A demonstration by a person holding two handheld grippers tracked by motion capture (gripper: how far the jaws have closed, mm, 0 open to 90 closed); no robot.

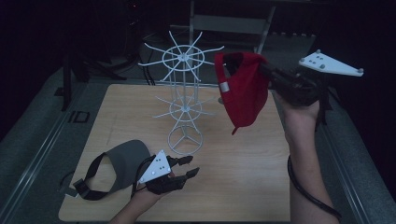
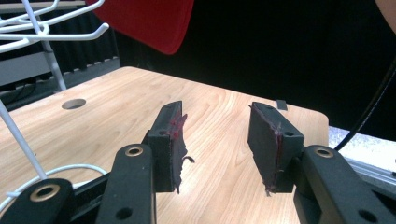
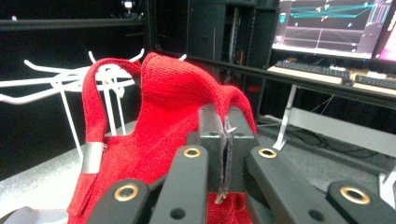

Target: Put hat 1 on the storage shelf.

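Note:
A red cap [image 1: 243, 88] hangs in the air right of the white wire rack [image 1: 184, 98], its strap end level with the rack's top hooks. My right gripper [image 1: 266, 74] is shut on the cap's fabric; in the right gripper view the jaws pinch the red cap [image 3: 154, 140] beside the rack's hooks [image 3: 56, 79]. A grey cap [image 1: 119, 168] lies on the table at the front left. My left gripper [image 1: 189, 166] rests just right of it, open and empty, and the left gripper view has bare wood between its fingertips [image 2: 222, 154].
The wooden table [image 1: 233, 186] has free room in front of the rack and to the right. The rack's round base [image 1: 186, 139] stands mid-table. Metal rails run along both table sides. A monitor and desk [image 3: 331, 37] stand beyond the table.

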